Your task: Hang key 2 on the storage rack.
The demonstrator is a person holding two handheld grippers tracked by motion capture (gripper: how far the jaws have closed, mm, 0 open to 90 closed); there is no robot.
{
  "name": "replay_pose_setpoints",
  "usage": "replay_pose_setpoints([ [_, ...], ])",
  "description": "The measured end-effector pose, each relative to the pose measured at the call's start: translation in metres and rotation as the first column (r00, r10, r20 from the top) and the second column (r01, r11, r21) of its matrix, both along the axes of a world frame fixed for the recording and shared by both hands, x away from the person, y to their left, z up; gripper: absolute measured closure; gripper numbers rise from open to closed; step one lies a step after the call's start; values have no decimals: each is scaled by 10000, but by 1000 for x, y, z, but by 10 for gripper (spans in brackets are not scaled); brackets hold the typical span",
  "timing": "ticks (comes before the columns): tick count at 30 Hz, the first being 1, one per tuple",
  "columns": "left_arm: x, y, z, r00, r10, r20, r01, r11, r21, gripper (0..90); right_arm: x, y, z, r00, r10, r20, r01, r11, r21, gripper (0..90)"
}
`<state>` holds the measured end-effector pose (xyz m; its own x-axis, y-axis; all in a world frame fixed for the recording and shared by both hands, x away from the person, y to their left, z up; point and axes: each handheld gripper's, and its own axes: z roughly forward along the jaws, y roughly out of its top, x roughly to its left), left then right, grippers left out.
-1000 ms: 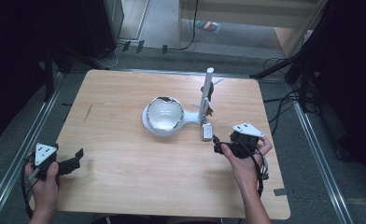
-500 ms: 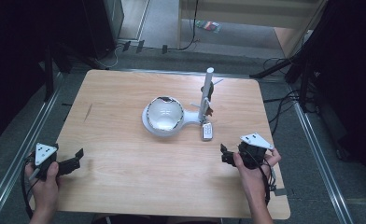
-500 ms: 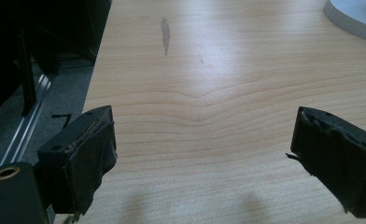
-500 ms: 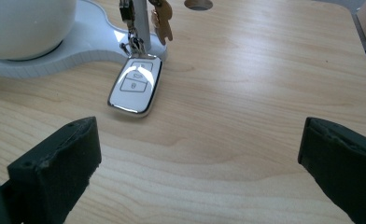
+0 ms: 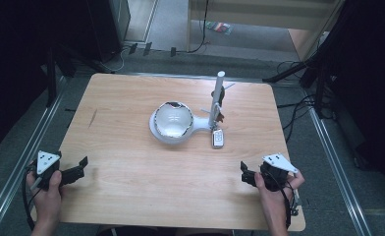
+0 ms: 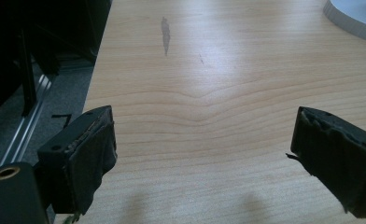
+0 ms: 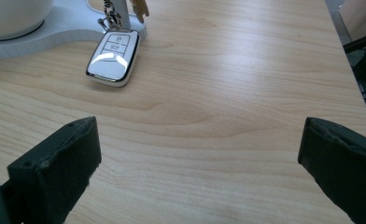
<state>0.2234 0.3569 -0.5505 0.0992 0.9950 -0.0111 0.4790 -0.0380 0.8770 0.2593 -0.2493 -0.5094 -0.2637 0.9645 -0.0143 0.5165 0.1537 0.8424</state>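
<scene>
Bright overhead glare on the table (image 6: 228, 70), dark surroundings, near jaws perhaps slightly blurred.

Wooden table (image 5: 131, 191), pale grain, rounded corners, dark streak near left edge. White stand base (image 5: 168, 135) sits mid-table, carrying a bowl-shaped dish and an upright post. Car key fob (image 5: 218, 138) lies flat just beside the base.

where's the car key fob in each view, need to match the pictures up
High view: the car key fob lies flat on the table, just right of centre, at the foot of the white stand's post.
Left gripper view: the fob is not in it.
Right gripper view: the fob lies upper left, beyond the open jaws, its ring end against the stand's base.
Shared landmark: the white stand, whose flat base edge shows in all three.
</scene>
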Motion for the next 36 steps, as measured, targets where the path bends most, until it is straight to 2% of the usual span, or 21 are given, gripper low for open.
replay_pose_setpoints([
  [19, 0, 0, 0, 10000, 1, -1, -1, 10000, -3, 70, -25, -35, -14, 9985, -534, -151, 533, 9986, -13, 0],
  [36, 0, -1, 0, 10000, -18, -6, 18, 10000, 15, 70, -42, -73, -23, 9922, -1230, -206, 1229, 9924, -50, 0],
])
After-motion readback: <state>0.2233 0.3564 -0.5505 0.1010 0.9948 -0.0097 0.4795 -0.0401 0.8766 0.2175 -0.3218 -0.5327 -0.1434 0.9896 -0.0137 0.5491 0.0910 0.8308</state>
